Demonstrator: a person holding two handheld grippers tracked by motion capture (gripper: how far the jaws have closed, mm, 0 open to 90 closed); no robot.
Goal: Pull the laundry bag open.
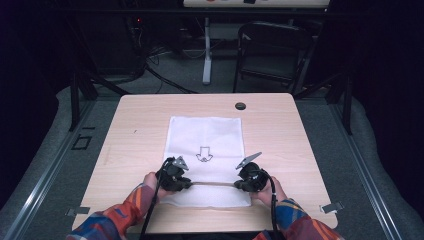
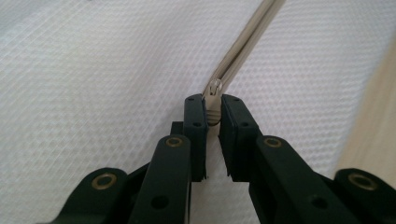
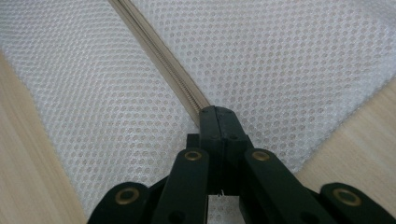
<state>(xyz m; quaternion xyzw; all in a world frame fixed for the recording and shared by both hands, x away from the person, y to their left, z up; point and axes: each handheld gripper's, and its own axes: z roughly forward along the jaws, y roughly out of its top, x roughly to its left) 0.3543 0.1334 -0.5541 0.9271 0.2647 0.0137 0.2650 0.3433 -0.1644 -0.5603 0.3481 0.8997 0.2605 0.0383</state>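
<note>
White woven mesh bag [image 1: 206, 145], glossy beige zipper [image 2: 243, 42], matt wood table [image 1: 280, 120].

Mesh bag on the table, zipper along its near side

The mesh bag [image 1: 206, 150] lies in the middle of the table [image 1: 135, 120]. Its zipper [image 1: 212, 184] runs between the left gripper [image 1: 187, 184] and right gripper [image 1: 236, 185].

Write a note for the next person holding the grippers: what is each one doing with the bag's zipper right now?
Left gripper: jaws shut on the zipper pull.
Right gripper: jaws shut on the zipper's end.
White mesh bag lies flat on the table; the zipper stretches between the grippers near the bag's near edge.
Done: both ends gripped.
Left: probably sliding the pull along; I can't tell whether the zipper is open or closed.
</note>
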